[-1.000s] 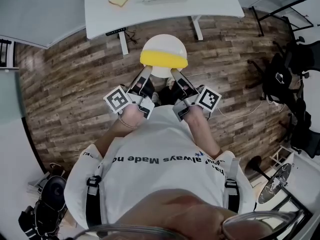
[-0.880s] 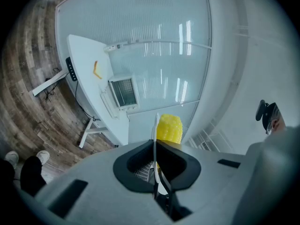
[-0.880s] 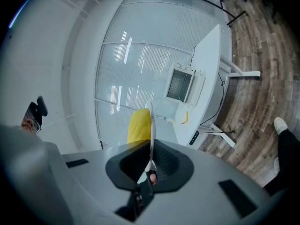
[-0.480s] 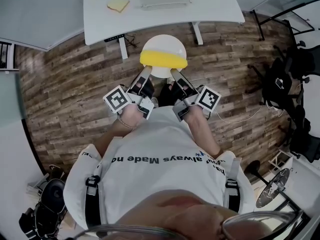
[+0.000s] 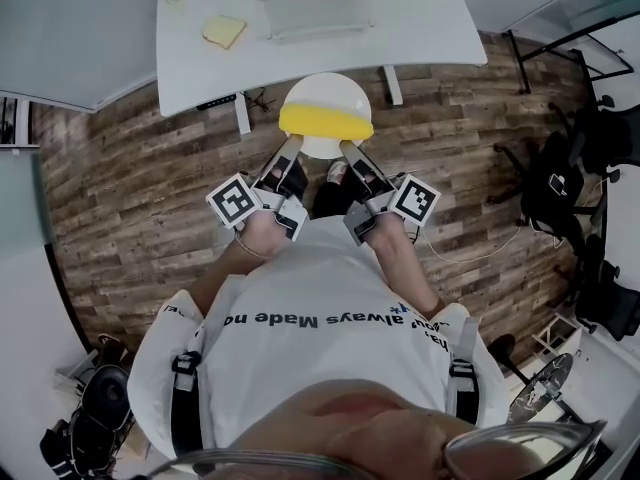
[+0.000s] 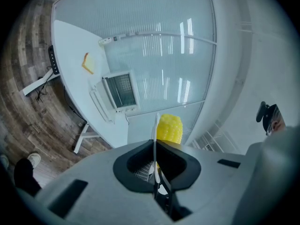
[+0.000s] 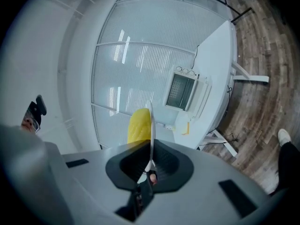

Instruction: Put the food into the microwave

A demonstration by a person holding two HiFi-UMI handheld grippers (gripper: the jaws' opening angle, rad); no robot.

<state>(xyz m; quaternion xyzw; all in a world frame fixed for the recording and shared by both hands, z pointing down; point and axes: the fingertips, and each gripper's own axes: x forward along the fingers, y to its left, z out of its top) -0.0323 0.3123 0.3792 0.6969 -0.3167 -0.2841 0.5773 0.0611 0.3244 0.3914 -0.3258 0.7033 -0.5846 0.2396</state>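
Pinching opposite rims of 1 white plate bearing corn, left tool and right tool stay-free clamp it.

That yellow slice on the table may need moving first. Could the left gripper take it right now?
Probably not. The left gripper is shut on the plate, carrying it and the corn together with the right gripper, and the slice lies on the table beyond them.
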